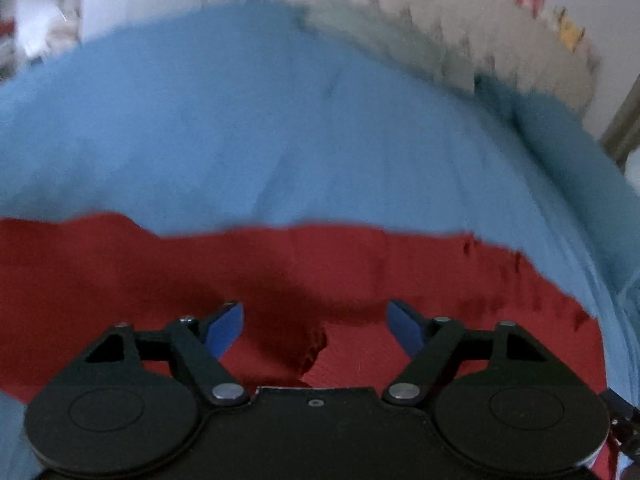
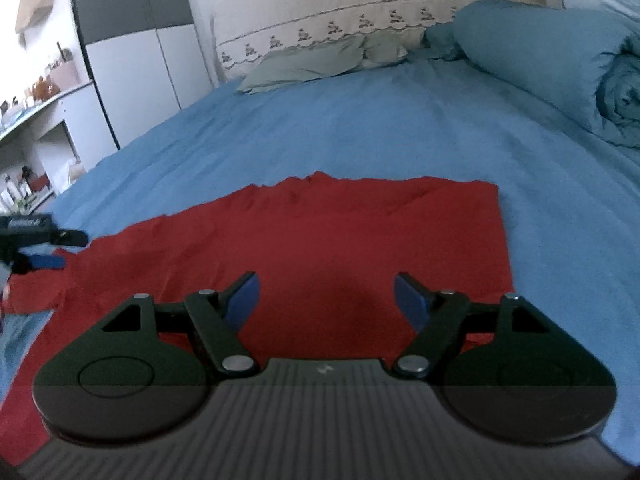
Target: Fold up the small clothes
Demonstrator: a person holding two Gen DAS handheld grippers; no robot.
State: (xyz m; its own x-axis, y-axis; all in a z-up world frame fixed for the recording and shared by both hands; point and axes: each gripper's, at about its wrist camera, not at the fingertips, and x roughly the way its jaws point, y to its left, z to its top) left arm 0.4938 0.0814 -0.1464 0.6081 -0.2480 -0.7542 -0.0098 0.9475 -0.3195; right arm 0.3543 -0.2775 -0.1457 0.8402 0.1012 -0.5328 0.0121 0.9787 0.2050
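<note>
A red garment (image 2: 320,236) lies spread flat on the blue bedsheet (image 2: 360,132). Its far right corner is square, and a small flap sticks out at its left end. My right gripper (image 2: 326,294) hovers over the garment's near half, open, with nothing between its blue pads. In the blurred left wrist view the red garment (image 1: 280,268) fills the lower half, with a dark fold just below the jaws. My left gripper (image 1: 314,322) is open above it, its pads clear of the cloth. The left gripper's fingers (image 2: 44,261) also show at the left edge of the right wrist view, beside the flap.
A grey-green pillow (image 2: 312,62) and a beige embroidered headboard cover (image 2: 340,16) lie at the far end of the bed. A rolled teal duvet (image 2: 560,64) takes up the far right. White wardrobes (image 2: 132,48) and cluttered shelves (image 2: 28,112) stand to the left.
</note>
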